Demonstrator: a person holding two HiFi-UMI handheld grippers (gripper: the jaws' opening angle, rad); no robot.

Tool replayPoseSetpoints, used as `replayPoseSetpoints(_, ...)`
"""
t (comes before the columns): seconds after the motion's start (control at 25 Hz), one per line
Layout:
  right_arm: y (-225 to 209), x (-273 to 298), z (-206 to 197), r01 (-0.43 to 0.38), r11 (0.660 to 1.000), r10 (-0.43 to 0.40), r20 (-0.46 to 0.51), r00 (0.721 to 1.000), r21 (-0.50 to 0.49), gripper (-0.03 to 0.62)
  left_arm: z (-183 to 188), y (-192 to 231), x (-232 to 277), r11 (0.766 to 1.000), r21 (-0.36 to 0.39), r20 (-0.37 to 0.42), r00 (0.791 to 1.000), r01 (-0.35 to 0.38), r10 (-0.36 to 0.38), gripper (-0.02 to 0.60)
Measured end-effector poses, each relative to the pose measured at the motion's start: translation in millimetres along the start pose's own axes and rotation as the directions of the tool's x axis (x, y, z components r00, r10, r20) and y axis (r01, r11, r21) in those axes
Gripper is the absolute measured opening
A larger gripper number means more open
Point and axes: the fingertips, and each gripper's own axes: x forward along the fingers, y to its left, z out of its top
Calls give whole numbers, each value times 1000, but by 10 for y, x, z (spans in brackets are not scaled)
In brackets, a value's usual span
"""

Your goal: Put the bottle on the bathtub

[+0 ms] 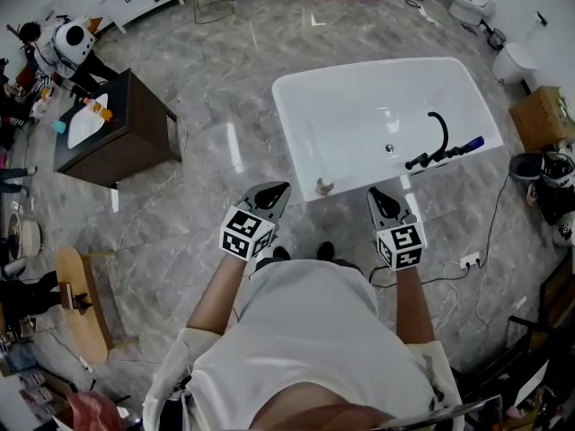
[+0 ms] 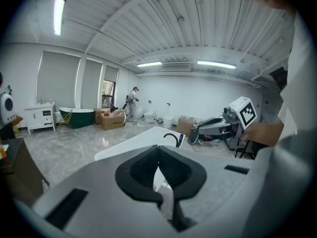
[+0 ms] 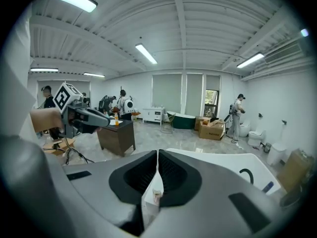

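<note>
A small pale bottle (image 1: pixel 322 186) stands upright on the near rim of the white bathtub (image 1: pixel 359 88); in the right gripper view the bottle (image 3: pixel 157 196) shows low down through the gap behind the jaw tips. My left gripper (image 1: pixel 278 190) hovers just left of it, my right gripper (image 1: pixel 378 195) just right, both apart from it and over the tub's near edge. In each gripper view the two black jaws meet at their tips with nothing between them: left gripper (image 2: pixel 158 148), right gripper (image 3: pixel 157 153). The bathtub (image 2: pixel 143 142) lies ahead of the left one.
A black faucet (image 1: pixel 438 136) stands on the tub's right rim. A dark vanity cabinet (image 1: pixel 135 133) with a sink is at the left, a wooden stool (image 1: pixel 79 305) nearer. Cables and a power strip (image 1: pixel 468 261) lie on the floor at right. Cardboard boxes (image 1: pixel 539 115) and toilets stand beyond.
</note>
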Motion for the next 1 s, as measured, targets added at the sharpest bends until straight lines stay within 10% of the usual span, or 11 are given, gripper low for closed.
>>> replayPoseSetpoints(1.0,37,149,42,-23,999,23,-3,1000,41,37,-74,225,21,999,-48,4,1000,-9,9,9)
